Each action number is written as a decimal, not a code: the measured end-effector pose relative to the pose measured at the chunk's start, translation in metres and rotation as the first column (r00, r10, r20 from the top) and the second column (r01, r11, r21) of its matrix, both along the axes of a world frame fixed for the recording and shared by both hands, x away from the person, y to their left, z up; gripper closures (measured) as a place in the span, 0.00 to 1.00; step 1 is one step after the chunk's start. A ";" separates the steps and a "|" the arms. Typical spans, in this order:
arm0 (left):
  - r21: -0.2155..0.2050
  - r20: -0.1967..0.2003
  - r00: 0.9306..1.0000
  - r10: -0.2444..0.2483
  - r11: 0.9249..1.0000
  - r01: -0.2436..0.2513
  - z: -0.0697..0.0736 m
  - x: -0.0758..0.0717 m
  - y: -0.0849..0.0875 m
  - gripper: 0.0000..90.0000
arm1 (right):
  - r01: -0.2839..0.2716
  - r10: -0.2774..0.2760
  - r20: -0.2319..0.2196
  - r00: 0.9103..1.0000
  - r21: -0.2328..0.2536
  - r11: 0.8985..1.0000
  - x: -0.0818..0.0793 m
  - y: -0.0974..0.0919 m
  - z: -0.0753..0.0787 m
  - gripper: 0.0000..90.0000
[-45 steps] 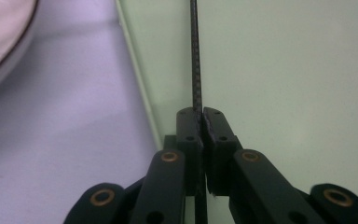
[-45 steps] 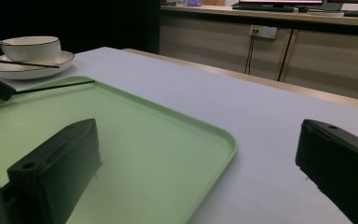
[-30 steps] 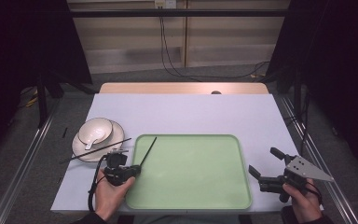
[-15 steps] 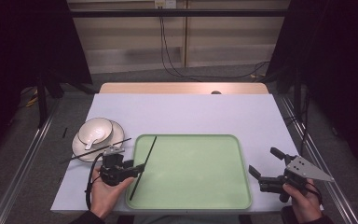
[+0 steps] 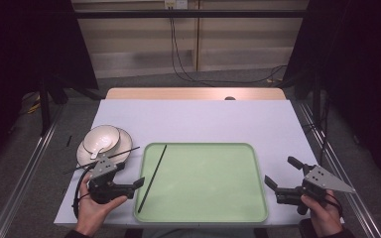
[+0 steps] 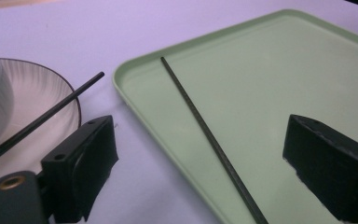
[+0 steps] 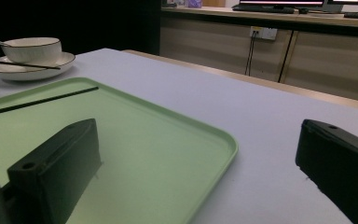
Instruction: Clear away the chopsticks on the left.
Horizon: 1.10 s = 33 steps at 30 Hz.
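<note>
1. High view: your left gripper [image 5: 129,184] sits at the left edge of the green tray [image 5: 258,208], jaws spread wide with nothing pinched between them. They have just been opening.

2. A black chopstick [image 5: 152,178] lies loose on the tray's left side, slanting from the near left corner toward the far edge, its near end resting on the rim. It is clear of both of your pads.

3. Left gripper view: that same chopstick [image 6: 205,135] runs up the picture between the two black jaws, flat on the tray [image 6: 279,70] floor and touching neither jaw.

4. A second chopstick [image 5: 104,159] rests across the white saucer [image 5: 125,144] just left of the tray, its tip reaching out toward the tray's far left corner. In the left gripper view it [image 6: 51,114] crosses the saucer [image 6: 42,98] rim, just beyond your left jaw.

5. A white bowl [image 5: 103,137] sits on the saucer with a spoon [image 5: 97,151] leaning out of it.

6. Your right gripper [image 5: 284,174] hangs just off the tray's right edge, over the pale table cover [image 5: 203,119], well apart from both chopsticks. Its jaws stand wide and carry nothing.

7. Right gripper view: the tray's corner [image 7: 214,135] lies between the spread jaws, with the chopstick [image 7: 42,101] far off on the tray and the bowl [image 7: 32,49] and saucer beyond.
</note>
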<state>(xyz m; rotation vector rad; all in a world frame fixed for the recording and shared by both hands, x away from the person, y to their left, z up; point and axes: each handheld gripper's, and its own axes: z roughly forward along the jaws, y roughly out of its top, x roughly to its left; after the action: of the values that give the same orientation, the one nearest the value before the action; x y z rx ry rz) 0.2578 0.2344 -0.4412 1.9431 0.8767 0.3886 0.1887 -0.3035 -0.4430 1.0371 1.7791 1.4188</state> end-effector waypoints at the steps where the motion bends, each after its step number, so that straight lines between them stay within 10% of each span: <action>1: -0.002 -0.003 1.000 -0.006 1.000 0.006 0.001 -0.001 0.004 0.08 | 0.003 -0.003 0.002 1.000 0.001 1.000 0.000 0.000 0.000 0.00; 6: -0.018 -0.035 0.999 -0.032 0.999 0.031 0.001 0.000 0.029 0.15 | 0.004 -0.004 -0.001 1.000 0.002 1.000 0.000 0.000 0.000 0.00; 11: 0.054 0.011 1.000 -0.029 0.998 0.028 0.001 -0.003 0.057 0.18 | 0.003 -0.003 0.002 1.000 0.001 1.000 0.001 0.000 0.000 0.00; 28: 0.066 0.068 0.997 0.041 0.997 -0.046 0.007 0.021 0.123 0.25 | 0.002 -0.002 -0.001 1.000 0.001 1.000 0.001 0.000 0.000 0.00; 33: 0.088 -0.001 0.999 0.036 0.995 -0.036 0.004 0.036 0.127 0.26 | 0.005 -0.005 0.000 1.000 0.001 1.000 0.001 0.001 0.000 0.00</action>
<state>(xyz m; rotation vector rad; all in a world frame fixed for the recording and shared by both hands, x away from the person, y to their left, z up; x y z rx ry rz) 0.2935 0.3613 -0.4372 2.0107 0.9107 0.4529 0.1902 -0.3025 -0.4434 1.0414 1.7747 1.4165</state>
